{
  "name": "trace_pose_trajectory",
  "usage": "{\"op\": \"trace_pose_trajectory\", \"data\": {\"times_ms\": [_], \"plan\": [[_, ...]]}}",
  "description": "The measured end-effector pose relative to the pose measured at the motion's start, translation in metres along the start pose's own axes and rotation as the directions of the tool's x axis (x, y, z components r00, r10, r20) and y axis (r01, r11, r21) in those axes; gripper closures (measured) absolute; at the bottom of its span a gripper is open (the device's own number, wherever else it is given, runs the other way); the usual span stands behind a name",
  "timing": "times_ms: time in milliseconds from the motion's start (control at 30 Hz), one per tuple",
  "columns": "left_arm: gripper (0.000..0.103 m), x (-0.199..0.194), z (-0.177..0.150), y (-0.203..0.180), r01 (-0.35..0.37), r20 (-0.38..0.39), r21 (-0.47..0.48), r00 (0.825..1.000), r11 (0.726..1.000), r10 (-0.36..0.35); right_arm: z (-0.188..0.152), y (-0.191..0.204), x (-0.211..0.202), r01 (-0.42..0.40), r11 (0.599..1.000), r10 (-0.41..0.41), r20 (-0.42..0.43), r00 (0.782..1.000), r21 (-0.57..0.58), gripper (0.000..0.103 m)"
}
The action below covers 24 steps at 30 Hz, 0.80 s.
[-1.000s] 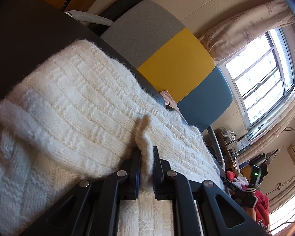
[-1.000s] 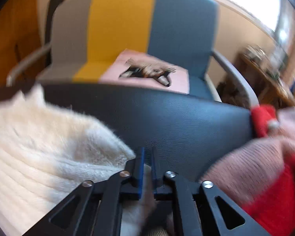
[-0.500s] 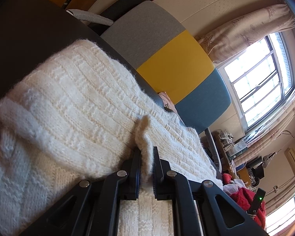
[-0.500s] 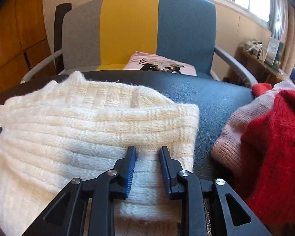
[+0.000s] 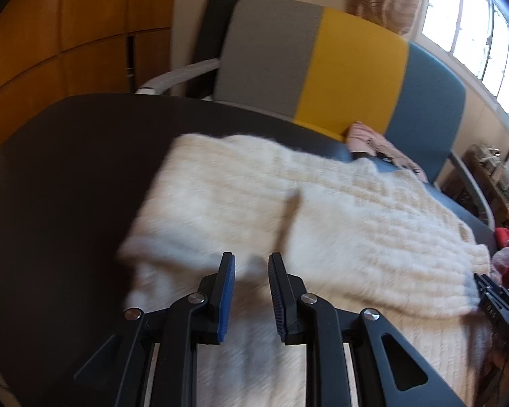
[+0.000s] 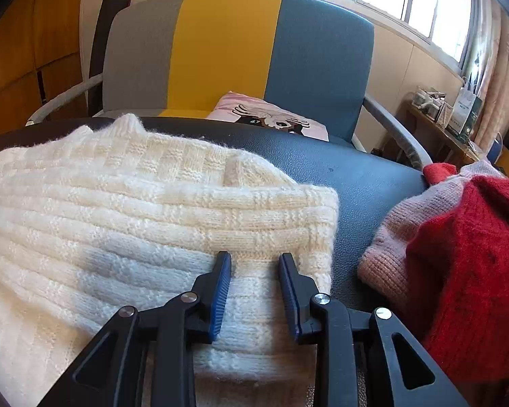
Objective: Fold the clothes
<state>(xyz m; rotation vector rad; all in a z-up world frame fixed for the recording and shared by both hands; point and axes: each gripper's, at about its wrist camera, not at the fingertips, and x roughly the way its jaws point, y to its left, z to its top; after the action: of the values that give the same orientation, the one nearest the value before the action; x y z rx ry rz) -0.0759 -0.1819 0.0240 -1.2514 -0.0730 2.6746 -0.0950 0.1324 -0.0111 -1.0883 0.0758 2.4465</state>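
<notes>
A cream knit sweater [image 5: 356, 230] lies folded on the black table [image 5: 68, 169], its upper layer doubled back over the lower one. My left gripper [image 5: 251, 257] hovers just above the sweater's left part. Its jaws are opening, and no cloth is pinched between the blue pads, though the picture is blurred. In the right wrist view the sweater [image 6: 135, 203] fills the left half. My right gripper [image 6: 254, 257] sits over its folded right edge, jaws opening, with knit under them but none gripped. The right gripper [image 5: 495, 302] also shows at the left view's right edge.
A red knit [image 6: 468, 254] and a pink knit [image 6: 390, 237] are heaped on the table's right side, close to my right gripper. Behind the table [image 6: 356, 176] stands a grey, yellow and blue chair [image 6: 227, 51] with a pink pillow [image 6: 271, 118] on its seat.
My left gripper let go of the pinched sweater ridge, rose and rolled upright. My right gripper released the cloth a second ago, swung over the sweater's right edge, then stayed there.
</notes>
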Motion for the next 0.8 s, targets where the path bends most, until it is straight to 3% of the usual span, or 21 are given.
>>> {"op": "trace_pose_trajectory", "data": {"times_ms": [133, 233, 267, 333, 467, 533, 800], "plan": [[0.082, -0.015, -0.023, 0.026, -0.033, -0.038, -0.022, 0.999, 0.999, 0.033, 0.005, -0.006, -0.001, -0.042, 0.999, 0.043, -0.027, 0.999, 0.018, 0.071], [0.082, -0.022, -0.045, 0.04, -0.043, -0.055, -0.032, 0.998, 0.999, 0.041, 0.001, -0.007, -0.029, -0.037, 0.999, 0.037, -0.004, 0.999, 0.022, 0.052], [0.082, -0.025, -0.053, 0.045, -0.041, -0.049, -0.034, 0.998, 0.999, 0.04, -0.005, -0.006, -0.043, -0.095, 0.995, 0.095, 0.018, 0.995, 0.035, 0.046], [0.079, -0.033, -0.064, 0.044, -0.048, -0.013, -0.022, 0.999, 0.999, 0.047, -0.021, 0.003, -0.067, -0.207, 0.978, 0.207, 0.013, 0.978, 0.026, 0.046], [0.076, -0.039, -0.077, 0.035, -0.091, 0.038, 0.033, 0.995, 0.995, 0.09, -0.062, 0.033, -0.092, -0.305, 0.951, 0.303, -0.052, 0.952, -0.049, 0.048], [0.075, -0.039, -0.079, 0.031, -0.115, 0.043, 0.053, 0.993, 0.992, 0.113, -0.08, 0.042, -0.093, -0.297, 0.951, 0.293, -0.063, 0.954, -0.081, 0.047], [0.074, -0.034, -0.075, 0.02, -0.177, 0.036, 0.089, 0.984, 0.98, 0.174, -0.068, 0.033, -0.073, -0.274, 0.959, 0.27, -0.059, 0.961, -0.07, 0.041]]}}
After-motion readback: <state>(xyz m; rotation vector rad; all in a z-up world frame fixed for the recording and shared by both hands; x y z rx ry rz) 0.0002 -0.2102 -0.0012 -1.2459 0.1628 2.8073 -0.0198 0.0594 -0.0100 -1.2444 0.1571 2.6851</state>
